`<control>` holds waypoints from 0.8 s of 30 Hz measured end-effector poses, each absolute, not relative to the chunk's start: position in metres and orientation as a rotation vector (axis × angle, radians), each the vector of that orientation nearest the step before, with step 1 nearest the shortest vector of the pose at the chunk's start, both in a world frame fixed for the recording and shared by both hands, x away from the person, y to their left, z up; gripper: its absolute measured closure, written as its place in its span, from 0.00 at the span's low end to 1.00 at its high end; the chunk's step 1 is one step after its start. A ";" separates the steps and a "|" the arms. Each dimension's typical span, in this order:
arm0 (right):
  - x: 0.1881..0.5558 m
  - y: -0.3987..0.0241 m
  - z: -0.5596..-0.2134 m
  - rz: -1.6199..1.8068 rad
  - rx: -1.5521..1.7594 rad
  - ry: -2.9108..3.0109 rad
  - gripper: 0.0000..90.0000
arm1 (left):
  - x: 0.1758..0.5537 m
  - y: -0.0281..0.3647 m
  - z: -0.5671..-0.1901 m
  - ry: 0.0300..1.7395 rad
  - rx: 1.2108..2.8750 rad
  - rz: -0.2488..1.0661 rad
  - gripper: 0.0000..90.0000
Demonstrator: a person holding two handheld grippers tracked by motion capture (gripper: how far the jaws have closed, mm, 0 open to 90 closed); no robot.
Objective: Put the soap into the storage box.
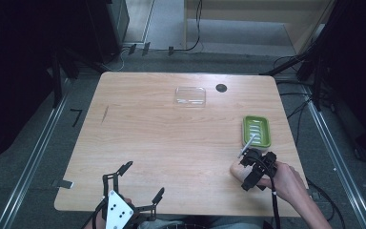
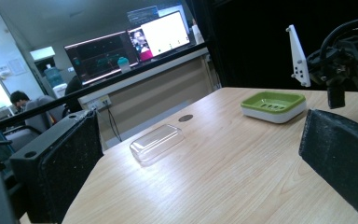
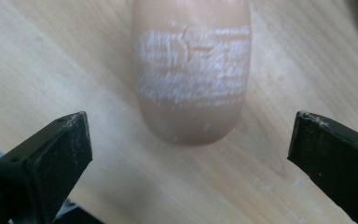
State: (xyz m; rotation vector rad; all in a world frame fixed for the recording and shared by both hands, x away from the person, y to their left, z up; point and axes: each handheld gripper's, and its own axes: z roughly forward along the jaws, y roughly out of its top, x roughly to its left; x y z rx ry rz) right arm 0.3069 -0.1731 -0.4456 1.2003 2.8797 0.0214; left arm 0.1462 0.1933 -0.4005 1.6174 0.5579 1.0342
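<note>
A tan oblong bar [image 3: 191,70] with a scuffed white patch lies flat on the wooden table [image 1: 171,143], near its right front. My right gripper [image 3: 191,154] is open over the bar's near end, with one jaw on each side and neither touching it. In the high view the right gripper [image 1: 247,170] points left at the bar [image 1: 236,171], just in front of a green dish [image 1: 257,125]. My left gripper [image 1: 143,180] is open with nothing in it at the front edge, and in its own view the left gripper [image 2: 200,163] faces across the table.
A clear plastic lid [image 1: 190,96] lies at the far middle of the table, beside a black round hole cover [image 1: 221,88]. The green dish [image 2: 272,105] sits on a white base. Monitors and a seated person are beyond the far edge.
</note>
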 end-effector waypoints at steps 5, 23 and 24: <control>0.314 -0.168 -0.449 0.041 1.186 2.869 0.00 | 0.146 0.193 -0.400 0.558 1.618 1.035 0.00; 0.330 -0.153 -0.462 -0.018 1.171 2.874 0.03 | 0.146 0.194 -0.401 0.556 1.618 1.036 0.00; 0.331 -0.151 -0.463 -0.029 1.166 2.877 0.03 | 0.146 0.194 -0.401 0.555 1.617 1.035 0.00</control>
